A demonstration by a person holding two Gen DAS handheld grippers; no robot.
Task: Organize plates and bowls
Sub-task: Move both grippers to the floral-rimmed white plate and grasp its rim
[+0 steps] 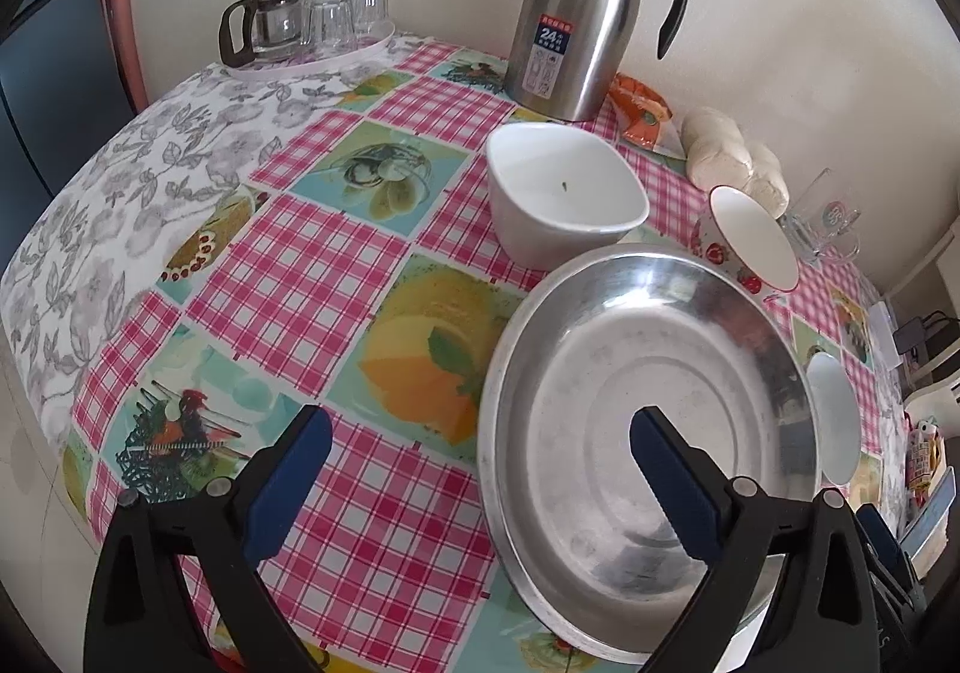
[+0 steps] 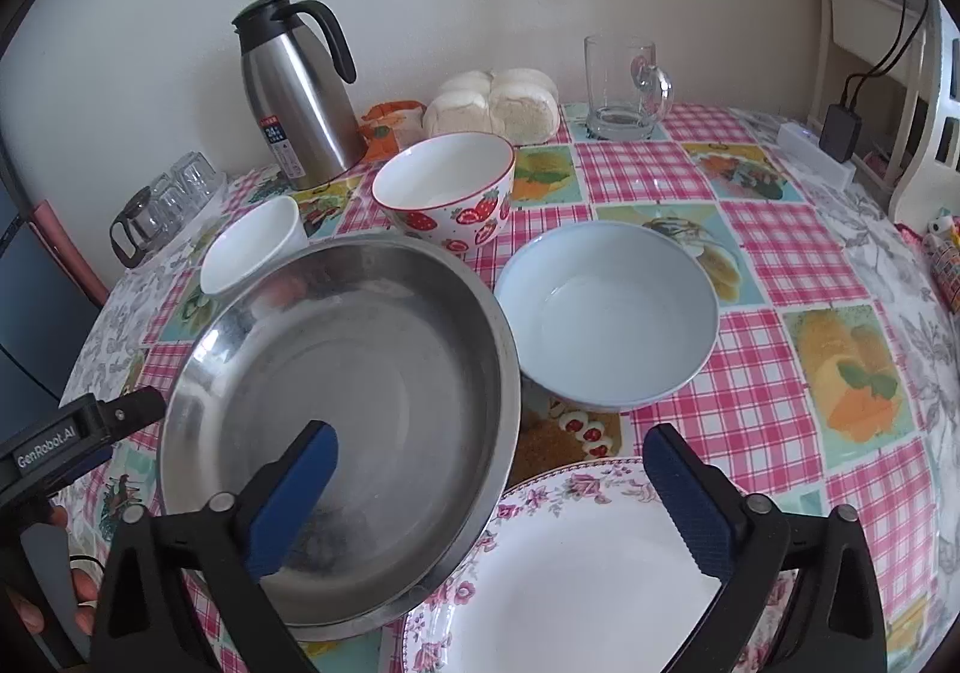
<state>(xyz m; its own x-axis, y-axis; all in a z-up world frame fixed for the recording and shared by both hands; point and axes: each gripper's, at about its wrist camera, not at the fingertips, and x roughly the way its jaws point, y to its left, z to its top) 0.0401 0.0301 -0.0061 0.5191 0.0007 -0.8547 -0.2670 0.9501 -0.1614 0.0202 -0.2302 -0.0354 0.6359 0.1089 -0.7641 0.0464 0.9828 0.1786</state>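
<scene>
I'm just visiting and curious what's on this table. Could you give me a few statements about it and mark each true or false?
1. The steel pan is empty. True.
2. The strawberry bowl sits inside the pale blue bowl. False: they stand apart.
3. The right gripper clamps the floral plate. False: its jaws are open and hold nothing.
4. The steel jug stands upright by the wall. True.
</scene>
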